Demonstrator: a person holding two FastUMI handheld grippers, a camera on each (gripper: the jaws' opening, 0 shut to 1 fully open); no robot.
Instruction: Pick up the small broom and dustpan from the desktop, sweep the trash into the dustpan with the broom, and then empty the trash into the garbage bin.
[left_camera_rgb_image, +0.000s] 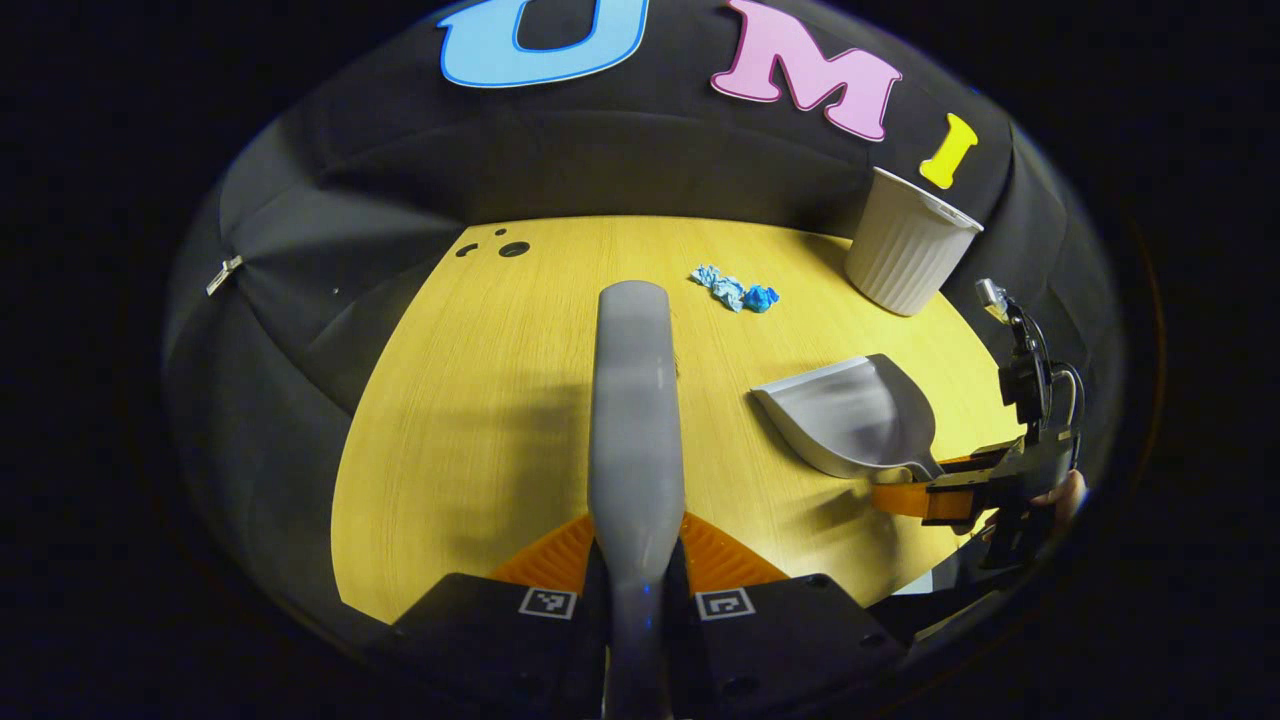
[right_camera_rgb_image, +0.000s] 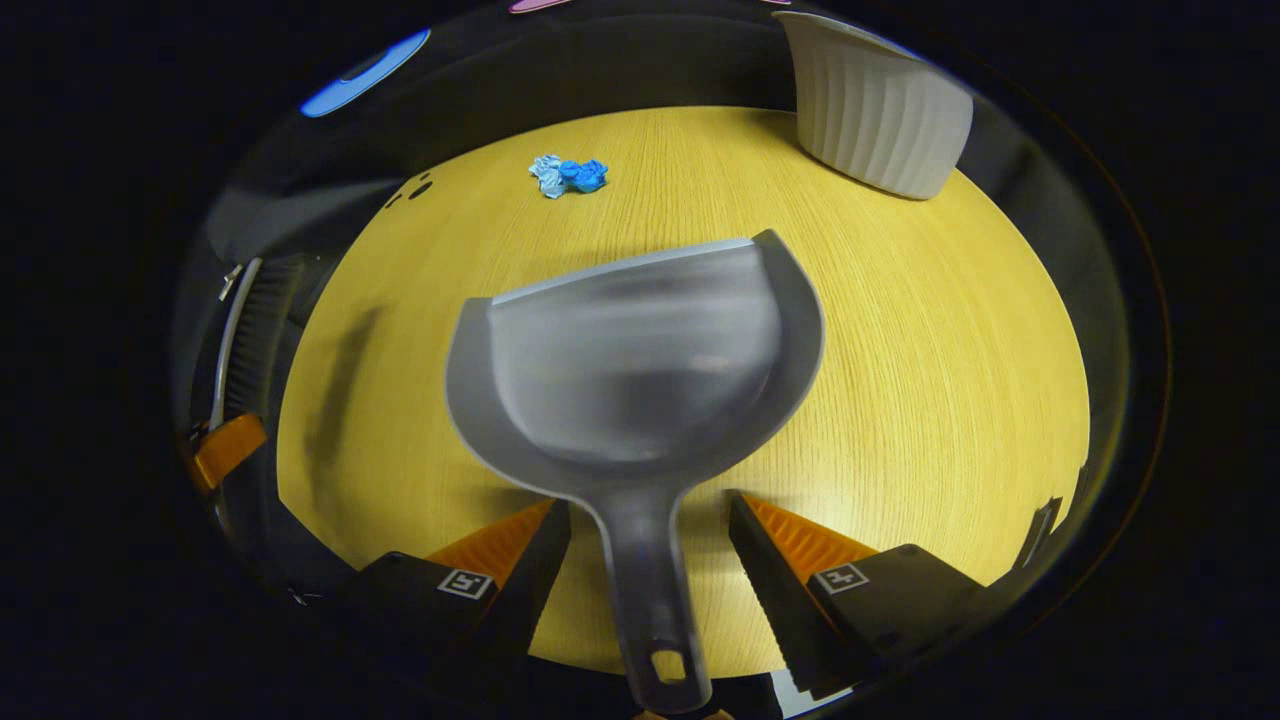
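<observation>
Left gripper (left_camera_rgb_image: 636, 560): fingers clamped on smooth grey broom (left_camera_rgb_image: 634, 420) handle, bristles hidden. Right gripper (right_camera_rgb_image: 648, 545): fingers spread, straddling blurred plastic dustpan (right_camera_rgb_image: 640, 360) handle. Crumpled blue trash (right_camera_rgb_image: 568, 176) on woodgrain counter (right_camera_rgb_image: 930, 360), near ribbed white bin (right_camera_rgb_image: 880, 110).

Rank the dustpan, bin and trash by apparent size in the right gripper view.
1. Dustpan, though it looks big because it sits nearest the camera.
2. Bin, farther off and cut by the view's edge.
3. Trash, clearly smallest.
</observation>
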